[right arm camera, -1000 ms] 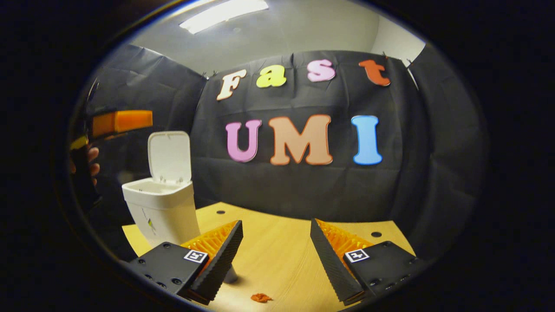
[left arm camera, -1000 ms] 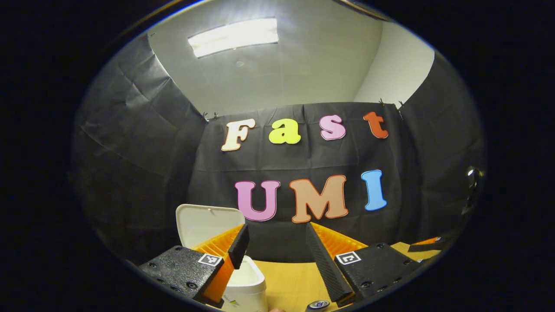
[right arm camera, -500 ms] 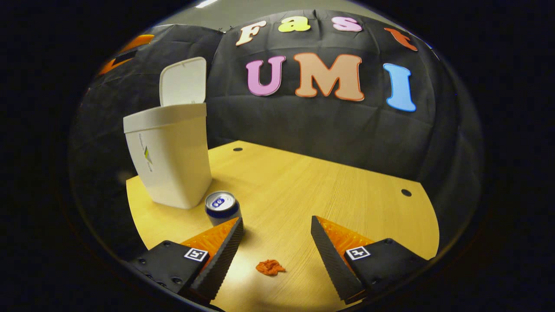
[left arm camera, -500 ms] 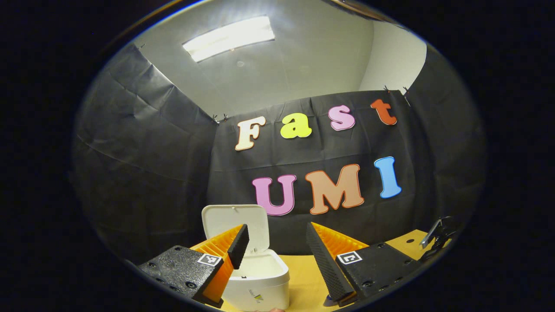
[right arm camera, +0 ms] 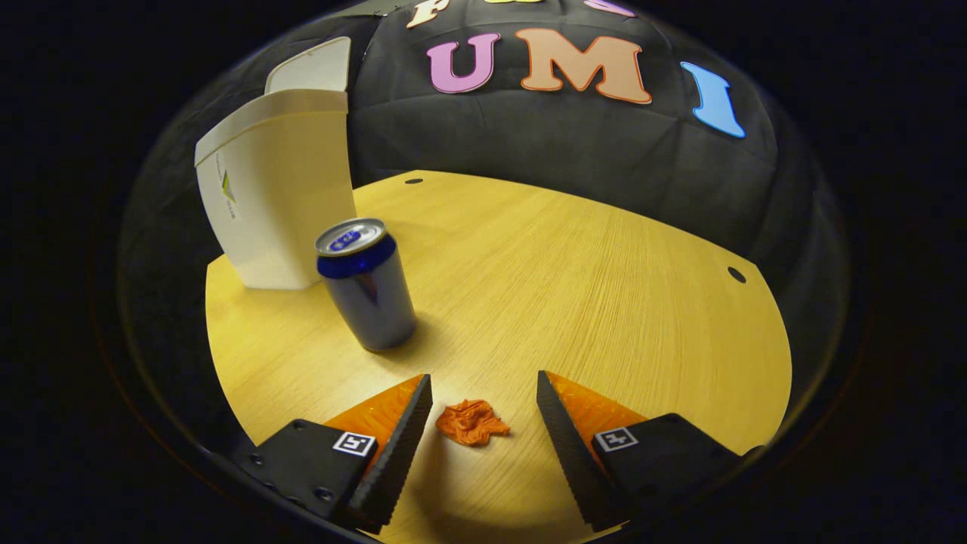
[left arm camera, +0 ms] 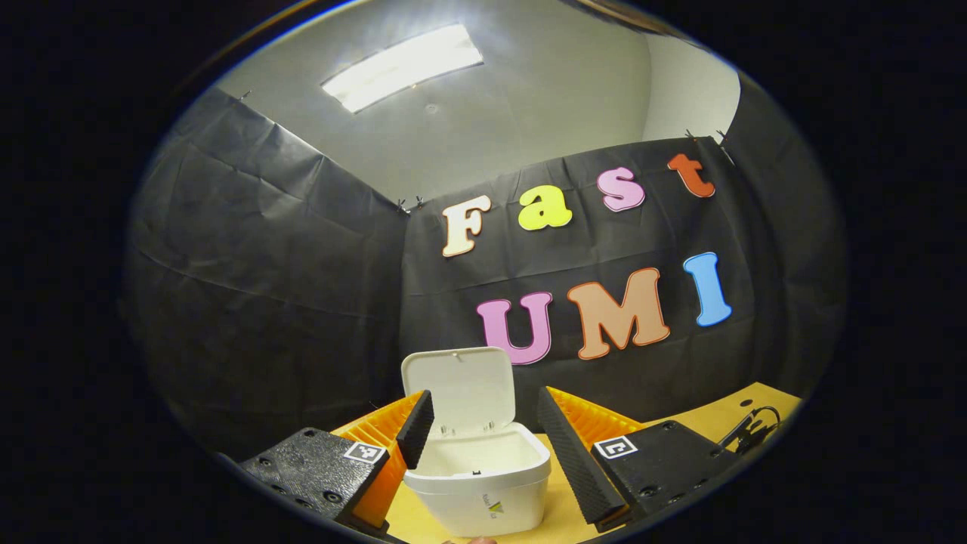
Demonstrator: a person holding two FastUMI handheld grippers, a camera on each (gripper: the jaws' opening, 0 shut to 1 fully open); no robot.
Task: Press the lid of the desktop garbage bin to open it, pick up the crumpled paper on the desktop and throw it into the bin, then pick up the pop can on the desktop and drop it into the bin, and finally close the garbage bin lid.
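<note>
My right gripper (right arm camera: 480,389) is spread wide just above the wooden desktop (right arm camera: 604,272), and the crumpled paper (right arm camera: 471,421), an orange wad, lies on the wood in the gap between my two fingers; neither one touches it. Farther off to the left the pop can (right arm camera: 365,283) stands upright, blue with a silver top, just in front of the white garbage bin (right arm camera: 276,189). Nothing lies between my fingers and the paper.

My left gripper (left arm camera: 483,412) is also spread and grips nothing. Past its tips I look down into the bin (left arm camera: 480,483), whose lid (left arm camera: 458,385) stands tipped up at the far side. A black cable (left arm camera: 748,431) lies on the desktop at the far right.
</note>
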